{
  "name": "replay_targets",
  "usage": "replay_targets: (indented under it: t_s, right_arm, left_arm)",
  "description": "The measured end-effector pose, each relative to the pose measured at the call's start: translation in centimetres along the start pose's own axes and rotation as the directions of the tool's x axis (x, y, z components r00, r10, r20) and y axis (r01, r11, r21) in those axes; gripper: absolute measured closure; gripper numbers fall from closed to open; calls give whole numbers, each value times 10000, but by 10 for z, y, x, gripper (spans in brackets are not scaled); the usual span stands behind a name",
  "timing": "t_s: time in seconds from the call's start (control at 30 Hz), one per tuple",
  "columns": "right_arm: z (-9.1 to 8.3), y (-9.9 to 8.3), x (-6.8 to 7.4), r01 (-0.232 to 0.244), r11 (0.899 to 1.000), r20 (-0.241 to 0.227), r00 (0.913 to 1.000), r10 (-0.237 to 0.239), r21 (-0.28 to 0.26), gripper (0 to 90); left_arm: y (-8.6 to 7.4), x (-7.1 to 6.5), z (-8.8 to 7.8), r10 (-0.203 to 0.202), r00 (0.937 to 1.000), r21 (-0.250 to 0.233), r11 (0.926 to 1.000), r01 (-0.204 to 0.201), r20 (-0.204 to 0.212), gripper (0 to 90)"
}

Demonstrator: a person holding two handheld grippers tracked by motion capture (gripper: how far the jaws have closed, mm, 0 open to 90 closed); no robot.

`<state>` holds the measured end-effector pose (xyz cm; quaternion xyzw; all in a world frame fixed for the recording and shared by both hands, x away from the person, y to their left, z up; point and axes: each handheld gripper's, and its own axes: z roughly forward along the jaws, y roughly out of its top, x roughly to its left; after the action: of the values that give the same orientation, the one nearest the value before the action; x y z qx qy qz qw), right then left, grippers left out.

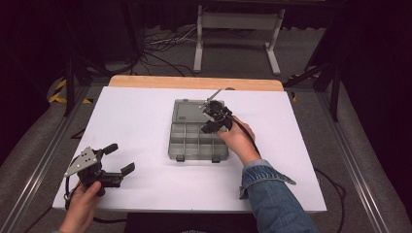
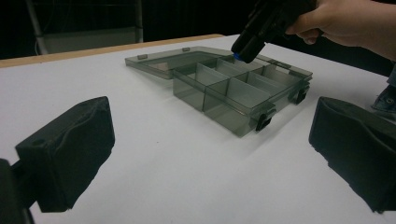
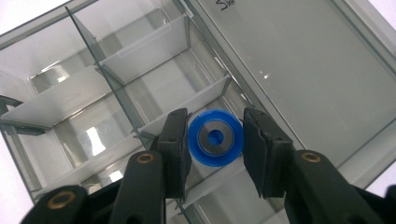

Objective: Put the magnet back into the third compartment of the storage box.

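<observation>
Your right gripper (image 3: 214,140) is clamped on a small blue wheel w/ a metal hub (image 3: 215,136), holding it over the open clear compartment box (image 1: 194,145) in the middle of the white table (image 1: 141,126). The wheel hangs just above a cell next to the hinge, near the flat lid (image 3: 308,70). In the left gripper view the blue shows at the jaw tips, above the dividers, not yet inside.

To do this step well: centre the wheel over one cell, not over a divider wall (image 3: 187,105). Right now it sits close to one. Bring it down slow, keep the jaws vertical, let go only once it's below the rim so it doesn't bounce or roll into a neighbouring cell.

Your left gripper (image 1: 109,162) is spread wide, holding nothing, parked on the table's near-left, well apart from the box. Prob. fine there; the box looks stable enough w/o bracing.
</observation>
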<state>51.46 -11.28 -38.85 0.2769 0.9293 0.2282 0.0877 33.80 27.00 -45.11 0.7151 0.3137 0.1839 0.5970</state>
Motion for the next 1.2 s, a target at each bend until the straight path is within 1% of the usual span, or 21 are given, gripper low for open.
replay_targets:
  t_s: [0.27, 0.43, 0.8, 0.93, 1.0, 1.13, 1.17, 1.2]
  right_arm:
    - [6, 0, 0, -15, 9999, -62, 10000, 15, 128, 619]
    - [12, 0, 1, -3, 9995, -86, 10000, 5, 310, 618]
    - [15, 0, 1, 62, 9989, -73, 10000, -58, 456, 608]
    - [14, 0, 2, 52, 9993, 29, 10000, -53, 369, 549]
    - [12, 1, 4, 131, 9992, 200, 9997, -138, 383, 535]
    - [9, 1, 4, 158, 9996, 254, 9995, -164, 248, 483]
    - [5, 0, 5, 145, 9999, 338, 9993, -146, 39, 412]
    - [3, 0, 5, 177, 9998, 397, 9991, -176, -40, 385]
  left_arm:
    - [0, 0, 0, -12, 10000, -22, 10000, 12, -7, 9]
    - [0, 0, 0, -12, 10000, -19, 10000, 12, -3, 9]
    - [0, 0, 0, -16, 10000, -25, 10000, 16, -5, 9]
    - [0, 0, 0, -20, 10000, -30, 10000, 20, -10, 9]
    - [0, 0, 0, -24, 10000, -19, 10000, 24, -1, 9]
    - [0, 0, 0, -32, 10000, -25, 10000, 32, -2, 9]
    - [0, 0, 0, -38, 10000, -28, 10000, 38, 3, 9]
    - [0, 0, 0, -32, 10000, -15, 10000, 32, 8, 9]
